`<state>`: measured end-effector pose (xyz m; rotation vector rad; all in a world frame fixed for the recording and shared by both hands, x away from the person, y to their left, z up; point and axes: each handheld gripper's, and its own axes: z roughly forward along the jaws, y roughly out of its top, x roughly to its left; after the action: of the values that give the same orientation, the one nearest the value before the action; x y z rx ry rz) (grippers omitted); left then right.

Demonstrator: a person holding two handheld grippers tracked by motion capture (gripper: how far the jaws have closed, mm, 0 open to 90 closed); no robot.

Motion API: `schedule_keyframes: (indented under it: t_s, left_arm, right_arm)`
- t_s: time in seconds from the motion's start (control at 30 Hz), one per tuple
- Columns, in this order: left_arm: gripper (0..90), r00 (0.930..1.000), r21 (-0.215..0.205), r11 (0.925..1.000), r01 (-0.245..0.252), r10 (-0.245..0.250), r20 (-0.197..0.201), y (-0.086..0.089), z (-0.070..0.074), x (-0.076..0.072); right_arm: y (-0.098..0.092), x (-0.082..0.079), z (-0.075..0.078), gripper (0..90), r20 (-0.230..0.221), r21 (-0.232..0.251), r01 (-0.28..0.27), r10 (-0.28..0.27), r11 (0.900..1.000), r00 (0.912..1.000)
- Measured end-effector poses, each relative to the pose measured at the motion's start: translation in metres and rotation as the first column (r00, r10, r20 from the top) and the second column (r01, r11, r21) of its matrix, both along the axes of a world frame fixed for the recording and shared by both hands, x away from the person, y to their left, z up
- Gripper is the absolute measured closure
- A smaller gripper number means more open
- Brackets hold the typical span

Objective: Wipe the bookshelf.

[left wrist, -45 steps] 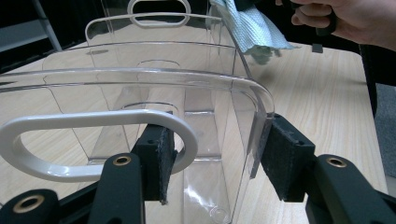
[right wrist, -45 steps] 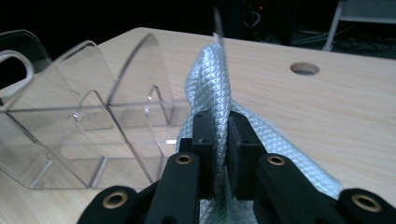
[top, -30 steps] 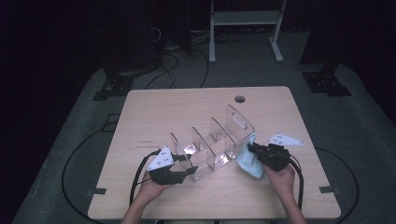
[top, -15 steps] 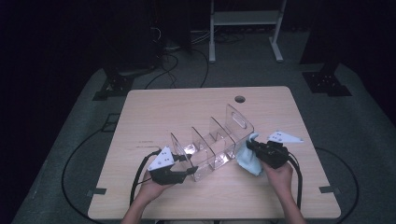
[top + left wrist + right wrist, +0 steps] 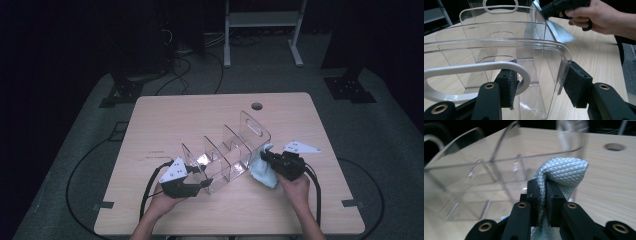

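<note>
Organizer: the clear acrylic organizer (image 5: 227, 157) lies slantwise mid-table (image 5: 165, 115).
Left gripper: my left gripper (image 5: 539, 87) clamps the organizer's near end wall, pads on either side.
Right gripper: my right gripper (image 5: 542, 195) pinches a pale blue cloth (image 5: 564, 173) tight, pressed against the organizer's right side.

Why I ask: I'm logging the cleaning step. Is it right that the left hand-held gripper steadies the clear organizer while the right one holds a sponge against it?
Not a sponge: the right gripper view shows the right hand-held gripper pinching a light blue cloth. The left hand-held gripper does clamp the clear organizer.
</note>
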<state>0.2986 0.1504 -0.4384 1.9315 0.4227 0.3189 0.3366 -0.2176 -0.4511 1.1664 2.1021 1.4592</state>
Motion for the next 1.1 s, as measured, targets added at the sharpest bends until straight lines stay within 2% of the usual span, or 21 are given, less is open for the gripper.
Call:
schedule_keyframes:
  t_s: [0.07,0.17,0.23,0.3,0.4,0.43,0.6,0.73,0.9,1.1]
  left_arm:
    - [47.5,1.0000,-0.001,1.0000,-0.001,0.001,0.000,0.000,0.000,0.000]
    - [47.4,1.0000,-0.001,1.0000,-0.001,0.001,0.000,0.000,0.000,-0.001]
    - [47.4,1.0000,-0.002,1.0000,-0.002,0.002,-0.002,0.000,0.000,0.000]
    - [47.2,1.0000,-0.005,1.0000,-0.005,0.005,-0.007,0.000,0.001,0.000]
    - [46.2,0.9999,-0.006,1.0000,0.001,-0.001,-0.013,0.000,0.002,0.000]
    - [42.8,0.9997,-0.009,0.9999,0.008,-0.008,-0.023,0.000,0.002,0.000]
    - [36.8,0.9997,-0.008,0.9999,-0.007,0.007,-0.023,0.003,0.005,-0.002]
    - [34.5,0.9993,-0.017,0.9996,-0.025,0.024,-0.027,0.012,0.006,-0.004]
    - [33.7,0.9986,0.006,0.9986,-0.052,0.052,-0.009,0.029,0.009,-0.009]
    - [32.0,0.9926,-0.016,0.9925,-0.121,0.121,-0.002,0.048,0.014,0.000]
  right_arm:
    - [0.000,0.000,-0.001,82.3,-0.004,-0.027,-0.006,0.005,1.000,1.0000]
    - [-0.015,0.008,-0.001,82.3,-0.013,0.000,0.055,-0.055,0.999,0.9984]
    - [-0.021,0.011,-0.001,82.3,-0.028,0.034,0.068,-0.067,0.997,0.9973]
    - [-0.018,0.011,-0.001,82.2,-0.026,0.027,0.056,-0.056,0.998,0.9981]
    - [-0.007,0.006,-0.001,82.2,-0.009,-0.006,0.005,-0.005,1.000,0.9999]
    - [-0.005,0.005,-0.002,82.2,-0.008,-0.021,0.000,0.000,1.000,1.0000]
    - [-0.012,0.009,-0.002,82.2,-0.016,0.007,0.032,-0.032,0.999,0.9994]
    - [-0.008,0.007,-0.001,82.2,-0.008,-0.012,0.024,-0.024,1.000,0.9997]
    - [-0.011,0.007,0.000,82.2,-0.007,-0.009,0.025,-0.025,1.000,0.9997]
    - [-0.011,0.008,0.001,82.2,-0.006,-0.011,0.025,-0.025,1.000,0.9997]
